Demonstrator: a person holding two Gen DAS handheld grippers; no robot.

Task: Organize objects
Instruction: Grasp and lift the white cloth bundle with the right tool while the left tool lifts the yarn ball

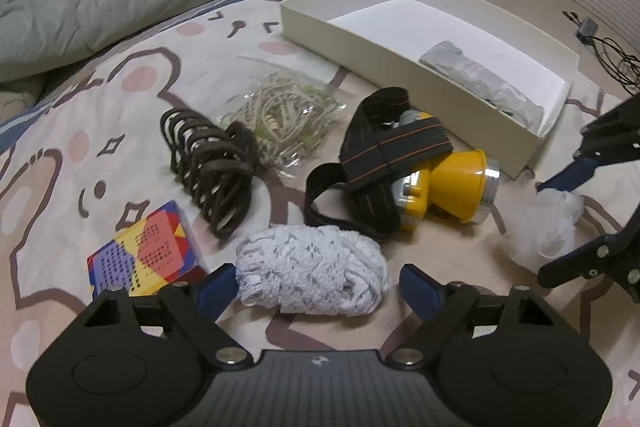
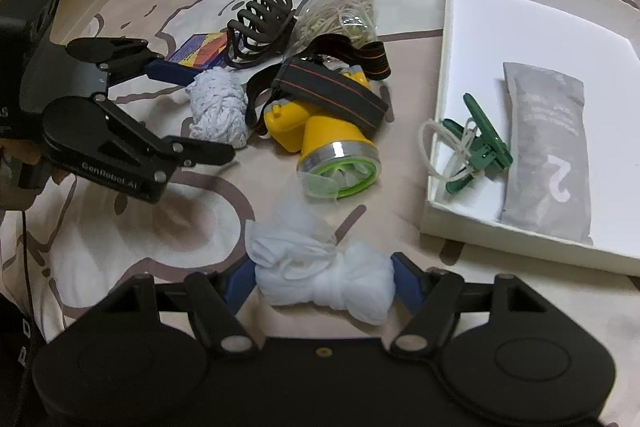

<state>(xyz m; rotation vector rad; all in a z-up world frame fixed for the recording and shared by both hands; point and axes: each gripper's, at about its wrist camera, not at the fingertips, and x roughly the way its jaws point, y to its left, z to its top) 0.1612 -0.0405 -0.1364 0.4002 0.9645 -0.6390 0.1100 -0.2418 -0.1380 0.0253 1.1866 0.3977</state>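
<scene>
Left tongs (image 1: 316,285) straddle the white knitted bundle (image 1: 312,277) at lower centre, pads wide, not yet pressing. Right tongs (image 2: 324,277) clamp the white mesh pouf (image 2: 332,283) on the bed, left of the white tray (image 2: 448,147).

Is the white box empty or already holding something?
Not empty. The white box holds a green clip and a grey pouch beside it.
</scene>
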